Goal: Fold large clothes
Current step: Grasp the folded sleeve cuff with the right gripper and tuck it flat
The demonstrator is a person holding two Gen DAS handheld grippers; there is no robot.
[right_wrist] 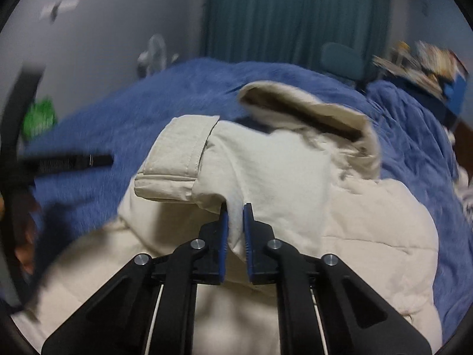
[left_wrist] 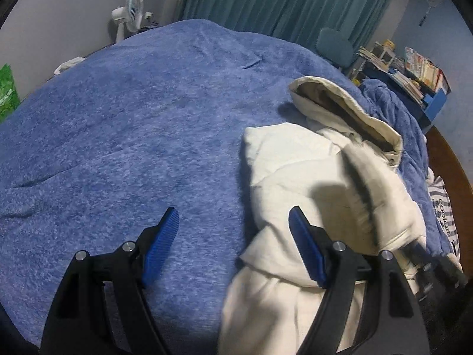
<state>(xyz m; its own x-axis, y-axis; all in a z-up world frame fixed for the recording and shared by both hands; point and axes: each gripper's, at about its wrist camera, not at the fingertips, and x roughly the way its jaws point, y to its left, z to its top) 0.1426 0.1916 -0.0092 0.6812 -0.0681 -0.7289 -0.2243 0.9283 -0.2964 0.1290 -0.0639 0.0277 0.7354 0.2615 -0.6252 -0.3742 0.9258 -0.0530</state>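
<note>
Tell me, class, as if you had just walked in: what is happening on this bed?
A person is folding a cream hooded jacket that lies on a bed covered by a blue blanket, with a two-finger tool in each hand. The right tool is shut on a pinch of the jacket's fabric near the sleeve cuff. The left tool is open, with one finger over the blanket and the other over the jacket's edge, and it holds nothing. The hood lies open toward the far side.

Cream jacket (right_wrist: 280,171) on mottled blue blanket (left_wrist: 133,118)
</note>
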